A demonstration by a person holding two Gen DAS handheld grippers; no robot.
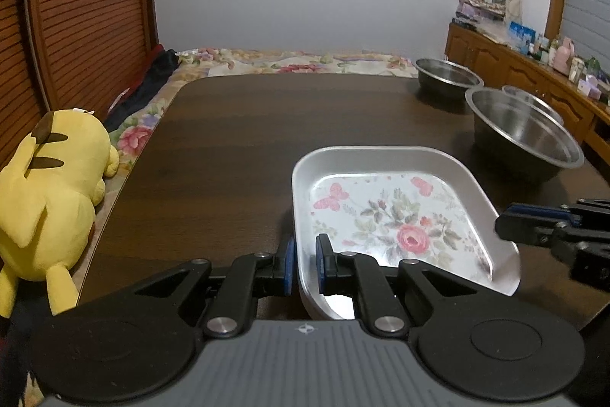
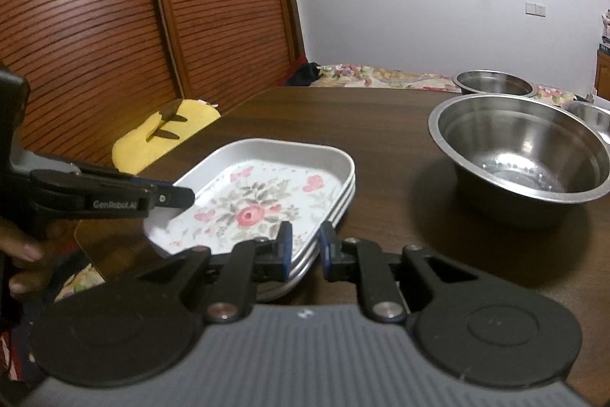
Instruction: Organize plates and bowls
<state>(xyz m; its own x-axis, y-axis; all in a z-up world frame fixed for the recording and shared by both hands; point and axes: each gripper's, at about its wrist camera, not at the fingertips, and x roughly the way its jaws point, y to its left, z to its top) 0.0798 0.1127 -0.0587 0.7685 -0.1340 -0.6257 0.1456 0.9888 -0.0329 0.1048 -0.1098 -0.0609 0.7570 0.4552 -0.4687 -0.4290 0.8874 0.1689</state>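
A: Handling on the floral tray (image 1: 396, 216)?

B: Thin pressed metal by the look, so likely light and stiff. Glossy printed floor, smooth rim, probably slippery. Not fragile, but easy to dent and noisy if dropped. Best hold: the upright wall at the rim, pinched across its thickness. Sitting on top of 2 more trays, the tray stack (image 2: 328, 212), so risk of lifting more than 1.

A: Where relative to the fingers?

B: Left gripper (image 1: 304, 264) clamped on the near wall of the tray, 1 blue pad outside, 1 inside, fingers narrow with only the wall between. Right gripper (image 2: 305, 250) at the tray's opposite near corner, fingers narrow and straddling the rim of the stack; pads look pressed on it. Can't say how many layers are caught.

A: Tray location?

B: On the dark bench (image 1: 236, 124), near edge. Big steel bowl (image 2: 522, 155) right of the tray, apart from it. 2 smaller bowls behind the big bowl: rear bowl (image 2: 493, 84) and side bowl (image 2: 591, 117). Yellow plush toy (image 1: 49, 201) left of the tray, off the bench.
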